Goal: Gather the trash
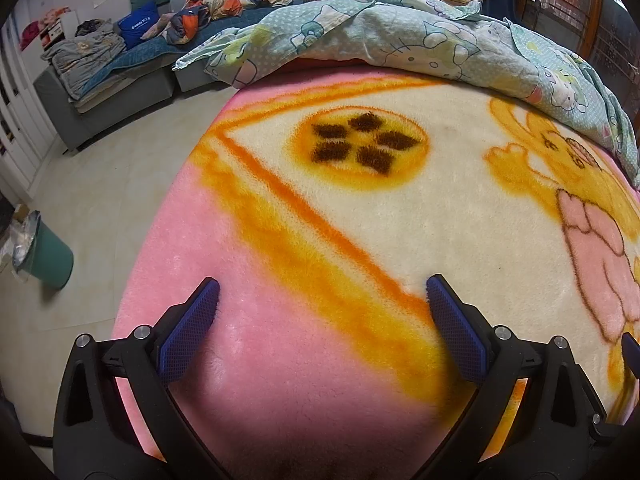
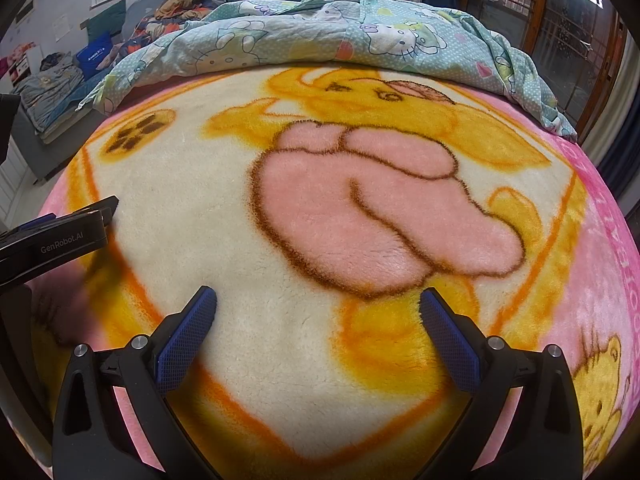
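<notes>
My left gripper (image 1: 322, 290) is open just above a fluffy pink, cream and orange blanket (image 1: 360, 208), with nothing between its blue pads. My right gripper (image 2: 318, 300) is open too, low over the same blanket (image 2: 224, 216) near its cartoon bear print, and empty. The left gripper's black body (image 2: 56, 232) shows at the left edge of the right wrist view. A green bin (image 1: 48, 254) with a clear liner stands on the floor at the far left. No loose trash shows on the blanket.
A crumpled light blue cartoon quilt (image 1: 380, 36) lies along the bed's far side. Beyond the tiled floor (image 1: 104, 168) stands a grey sofa (image 1: 104, 92) piled with clothes and bedding. White cabinets (image 1: 16, 128) line the left wall. Wooden doors (image 2: 560, 32) are at the right.
</notes>
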Action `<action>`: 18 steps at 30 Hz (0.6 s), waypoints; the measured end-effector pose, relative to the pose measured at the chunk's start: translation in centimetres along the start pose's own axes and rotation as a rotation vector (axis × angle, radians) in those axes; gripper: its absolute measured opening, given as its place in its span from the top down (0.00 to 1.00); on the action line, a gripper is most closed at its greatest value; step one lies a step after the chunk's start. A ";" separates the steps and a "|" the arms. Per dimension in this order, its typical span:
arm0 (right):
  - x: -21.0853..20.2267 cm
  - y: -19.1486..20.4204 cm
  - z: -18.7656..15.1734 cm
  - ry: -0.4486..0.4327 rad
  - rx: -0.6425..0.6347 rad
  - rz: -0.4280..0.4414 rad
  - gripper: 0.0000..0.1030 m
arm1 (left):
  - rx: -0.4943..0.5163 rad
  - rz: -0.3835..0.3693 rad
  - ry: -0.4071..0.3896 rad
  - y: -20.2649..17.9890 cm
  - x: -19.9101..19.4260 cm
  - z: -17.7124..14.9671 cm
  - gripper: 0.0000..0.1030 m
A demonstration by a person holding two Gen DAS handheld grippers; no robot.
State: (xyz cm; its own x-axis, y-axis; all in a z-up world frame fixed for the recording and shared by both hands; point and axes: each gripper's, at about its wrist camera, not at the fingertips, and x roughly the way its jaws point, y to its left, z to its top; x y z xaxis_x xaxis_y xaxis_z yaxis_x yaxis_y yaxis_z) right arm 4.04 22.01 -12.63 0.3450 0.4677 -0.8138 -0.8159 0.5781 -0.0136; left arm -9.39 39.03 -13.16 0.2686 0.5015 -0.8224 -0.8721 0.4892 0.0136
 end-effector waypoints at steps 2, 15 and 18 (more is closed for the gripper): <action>0.0 0.1 0.0 0.000 0.000 0.000 0.05 | 0.000 0.000 0.000 0.0 0.0 0.0 0.09; 0.0 0.2 0.0 0.000 0.001 0.001 0.05 | 0.000 0.000 0.000 0.0 -0.1 -0.2 0.09; 0.0 0.0 0.0 0.000 0.001 0.001 0.05 | 0.000 0.000 0.000 0.0 -0.1 -0.3 0.09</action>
State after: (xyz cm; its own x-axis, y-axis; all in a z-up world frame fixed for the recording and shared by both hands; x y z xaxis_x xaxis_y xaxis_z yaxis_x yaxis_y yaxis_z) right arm 4.05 22.06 -12.63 0.3446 0.4683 -0.8136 -0.8157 0.5784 -0.0126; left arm -9.52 38.74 -13.22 0.2687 0.5014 -0.8224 -0.8720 0.4893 0.0134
